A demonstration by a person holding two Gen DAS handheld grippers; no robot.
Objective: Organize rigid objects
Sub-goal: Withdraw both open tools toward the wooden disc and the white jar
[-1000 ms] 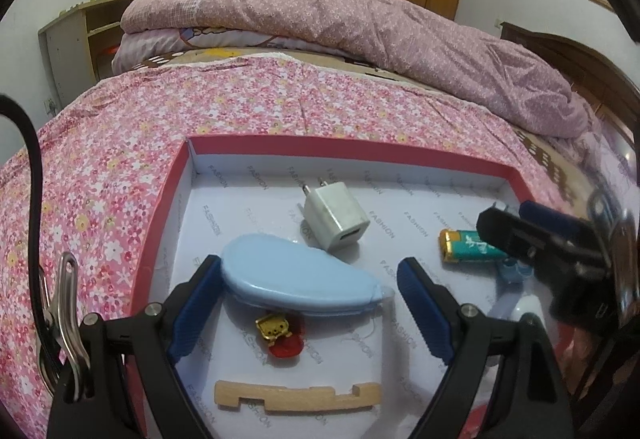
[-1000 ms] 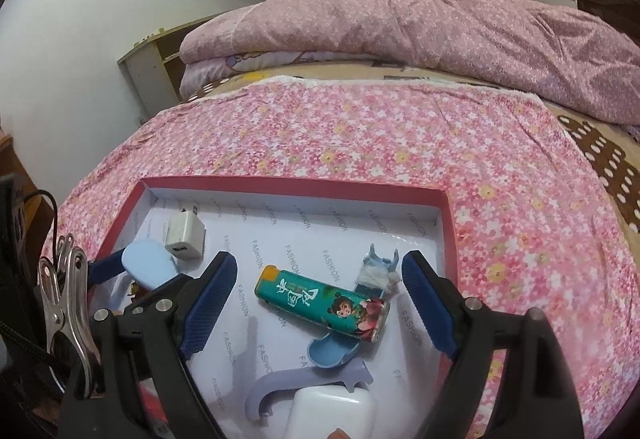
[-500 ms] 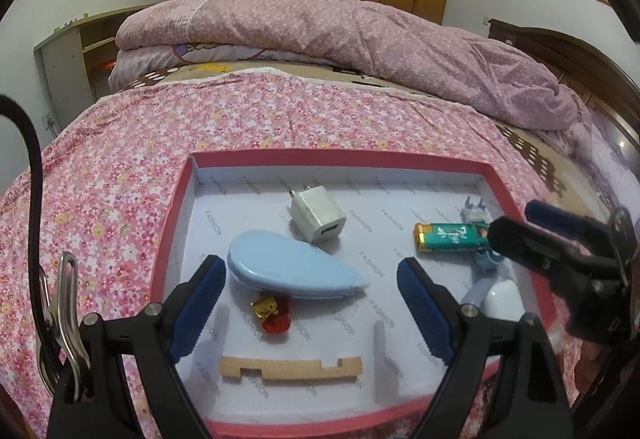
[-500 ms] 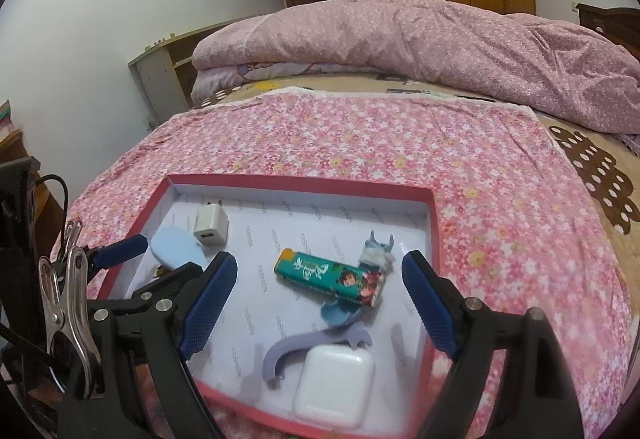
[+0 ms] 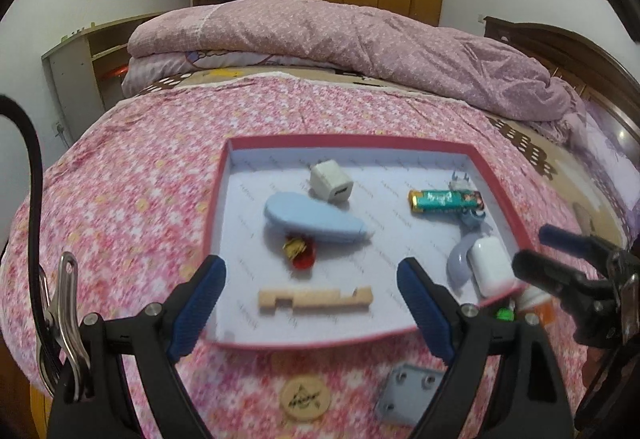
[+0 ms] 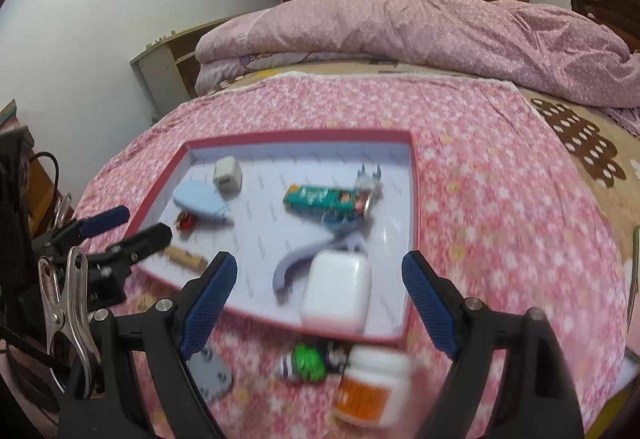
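A red-rimmed tray point(image 5: 348, 138) lies on the flowered bedspread. It holds a white charger cube point(image 5: 331, 185), a light blue oval case point(image 5: 312, 218), a small red charm point(image 5: 300, 253), a wooden piece point(image 5: 316, 300), a green tube point(image 5: 444, 200), a lilac hook point(image 5: 460, 259) and a white earbud case point(image 5: 492, 265). My left gripper point(image 5: 310, 271) hangs open over the tray's near edge, holding nothing. My right gripper point(image 6: 320, 263) is open and empty above the tray's near right corner, with the earbud case point(image 6: 336, 291) below it.
On the bedspread in front of the tray lie a round wooden disc point(image 5: 306, 397), a grey plate point(image 5: 412, 397), a green toy point(image 6: 308, 359) and an orange bottle with a white cap point(image 6: 372, 387). A folded pink quilt point(image 5: 360, 39) lies across the far end of the bed.
Both grippers have drawn back from the tray, which now looks smaller and farther. The objects in front of the tray have come into view. Both stay open and empty.
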